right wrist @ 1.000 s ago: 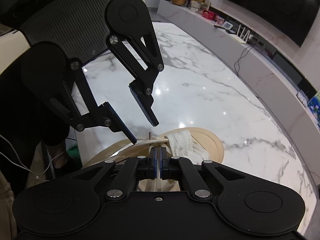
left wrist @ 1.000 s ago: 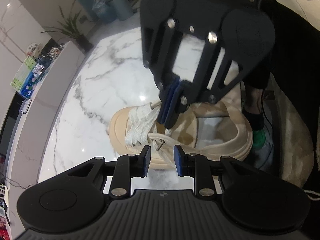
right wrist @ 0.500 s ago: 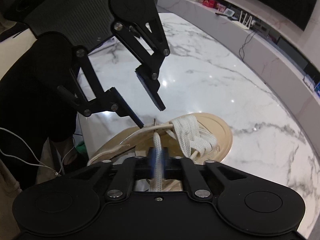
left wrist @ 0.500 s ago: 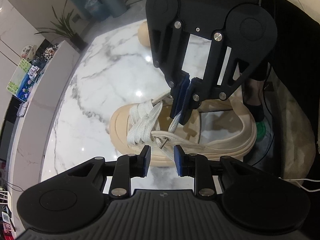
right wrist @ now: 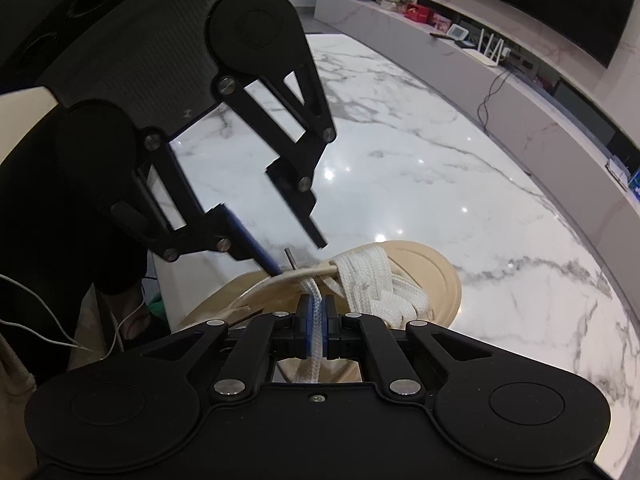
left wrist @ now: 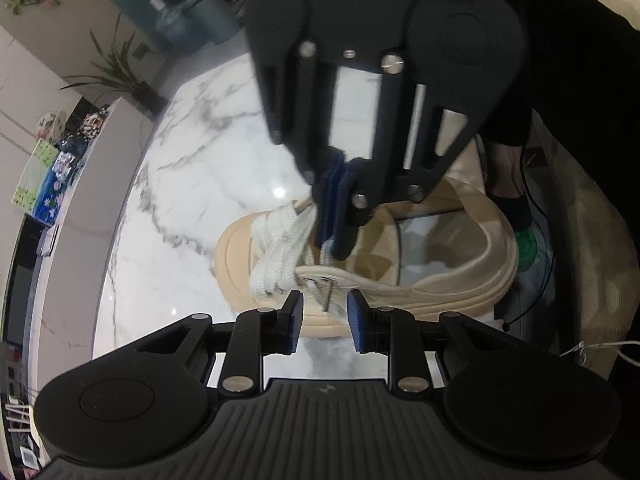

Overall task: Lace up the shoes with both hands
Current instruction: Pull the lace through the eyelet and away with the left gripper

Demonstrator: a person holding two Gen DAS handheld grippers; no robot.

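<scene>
Shoe: my beige shoe (left wrist: 360, 280) lies on the marble tabletop (left wrist: 192, 184) near its edge, toe pointing away from the person and heel toward them, white lace crossed over the front eyelets.
Right claw: my right claw (right wrist: 318, 320) is pressed together on a strand of the lace (right wrist: 316, 304), above the tongue; the strand runs forward and down to the eyelet row.
Left claw: my left claw (left wrist: 322, 322) stands spread, holding nothing, just beside the shoe's near side wall.
Key relation: the lace tip (left wrist: 328, 294), a thin dark metal aglet, sticks up through an eyelet right between the left claw's pads, its long axis nearly upright. I judge the left claw is the nearer one to take it.
Surface: glossy white marble with grey veins, bright glare spots.
Room: low cabinet along the wall, potted plant (left wrist: 116, 68), dark screen behind.
</scene>
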